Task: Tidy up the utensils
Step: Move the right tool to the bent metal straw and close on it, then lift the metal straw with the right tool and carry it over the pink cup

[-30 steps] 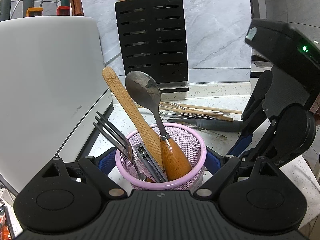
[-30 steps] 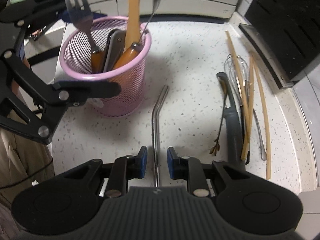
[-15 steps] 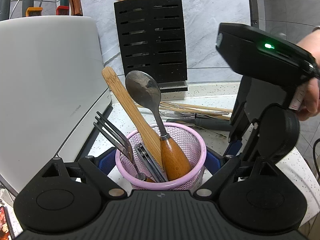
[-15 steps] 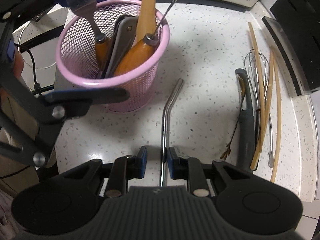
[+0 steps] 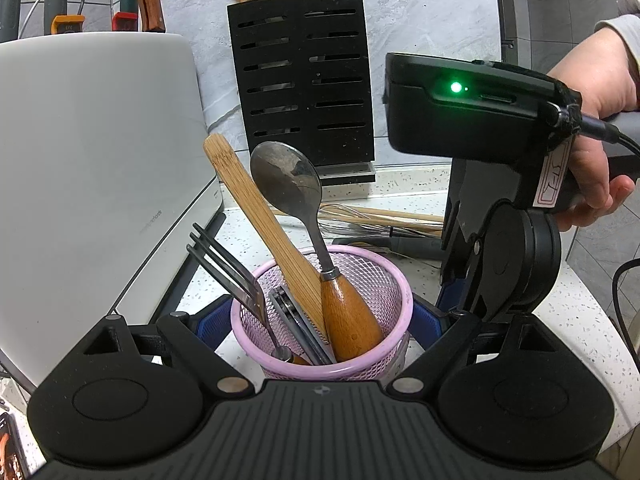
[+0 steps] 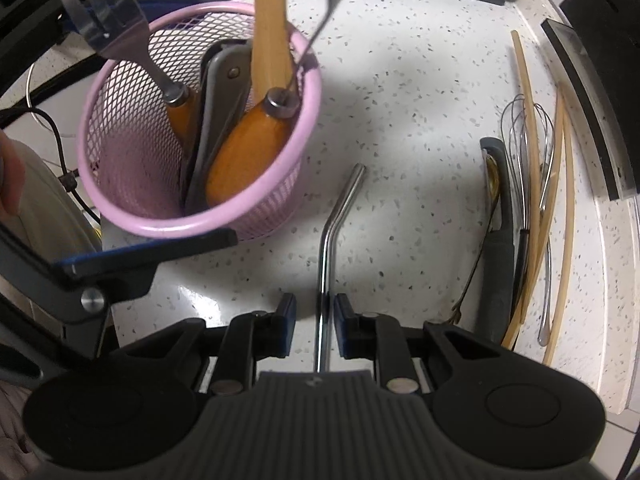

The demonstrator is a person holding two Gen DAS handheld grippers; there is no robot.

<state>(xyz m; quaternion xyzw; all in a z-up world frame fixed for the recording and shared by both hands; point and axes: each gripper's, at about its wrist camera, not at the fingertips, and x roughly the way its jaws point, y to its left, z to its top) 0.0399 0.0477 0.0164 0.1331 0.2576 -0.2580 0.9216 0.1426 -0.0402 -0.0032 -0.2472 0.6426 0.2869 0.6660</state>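
The right gripper (image 6: 315, 322), jaws narrow with a bent metal straw (image 6: 326, 248) hanging between them, has carried it closer to the pink mesh cup (image 6: 192, 224) over the last second; dropping it in looks next. The left gripper (image 5: 322, 320) holds that cup on both sides. Faint grey lettering on the white appliance (image 5: 92, 168) is unreadable

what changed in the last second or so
The right gripper, with the bent metal straw between its jaws, moved toward the pink mesh cup with the straw. The left gripper stayed around the cup; fork, spoon and the loose utensils by the knife block are unmoved.
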